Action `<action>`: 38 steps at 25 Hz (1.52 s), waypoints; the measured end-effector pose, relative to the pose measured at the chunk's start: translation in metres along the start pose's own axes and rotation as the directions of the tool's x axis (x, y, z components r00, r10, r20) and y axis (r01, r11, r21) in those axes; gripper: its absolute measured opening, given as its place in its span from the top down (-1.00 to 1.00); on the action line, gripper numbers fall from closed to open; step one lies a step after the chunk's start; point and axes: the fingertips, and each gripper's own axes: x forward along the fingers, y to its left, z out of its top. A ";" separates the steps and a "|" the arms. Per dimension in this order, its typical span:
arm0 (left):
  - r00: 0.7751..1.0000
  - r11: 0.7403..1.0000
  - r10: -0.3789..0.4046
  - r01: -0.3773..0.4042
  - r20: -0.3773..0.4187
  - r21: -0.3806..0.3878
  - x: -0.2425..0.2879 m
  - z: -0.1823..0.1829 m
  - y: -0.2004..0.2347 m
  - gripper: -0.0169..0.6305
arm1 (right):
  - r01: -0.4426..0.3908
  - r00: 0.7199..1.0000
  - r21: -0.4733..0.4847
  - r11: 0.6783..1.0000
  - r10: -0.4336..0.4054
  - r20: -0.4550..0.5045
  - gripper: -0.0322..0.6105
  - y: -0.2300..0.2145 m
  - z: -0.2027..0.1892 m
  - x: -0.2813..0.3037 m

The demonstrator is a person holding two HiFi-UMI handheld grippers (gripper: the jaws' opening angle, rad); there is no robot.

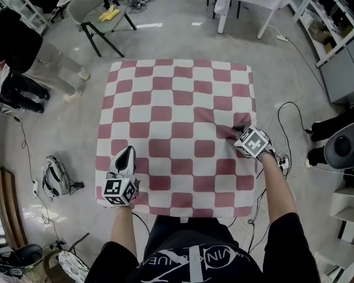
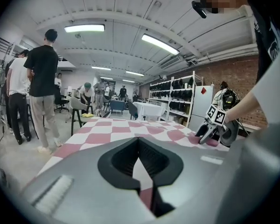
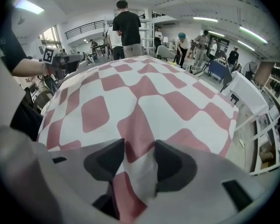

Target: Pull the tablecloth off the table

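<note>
The left gripper (image 1: 128,152) at seven o'clock and right gripper (image 1: 238,128) at three are being pinched shut on folds of cloth (image 1: 177,99), judged soft, light, best taken near its edge.

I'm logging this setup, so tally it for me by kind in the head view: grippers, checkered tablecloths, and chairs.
Grippers: 2 (left gripper, right gripper)
Checkered tablecloth: 1
Chair: 1
Total: 4
</note>
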 end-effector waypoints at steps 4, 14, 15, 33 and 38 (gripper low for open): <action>0.995 0.997 -0.075 0.077 -0.058 0.031 0.005 -0.007 0.015 0.91 | 0.019 0.999 0.012 1.000 -0.019 -0.029 0.37 0.005 -0.001 -0.003; 0.908 0.928 -0.255 0.326 -0.333 0.179 0.038 -0.042 0.065 -0.04 | 0.080 0.994 0.083 0.993 -0.074 -0.079 0.53 0.010 0.003 -0.003; 0.891 0.917 -0.266 0.352 -0.368 0.188 0.042 -0.047 0.069 -0.18 | 0.083 0.993 0.085 0.993 -0.076 -0.087 0.54 0.010 0.002 -0.003; 0.635 0.787 -0.294 0.585 -0.714 0.197 0.088 -0.084 0.098 -0.68 | 0.132 0.983 0.131 0.983 -0.113 -0.142 0.60 0.010 0.005 0.000; 0.632 0.791 -0.266 0.574 -0.728 0.210 0.088 -0.086 0.100 -0.43 | 0.162 0.982 0.157 0.974 -0.143 -0.125 0.65 0.011 0.004 0.000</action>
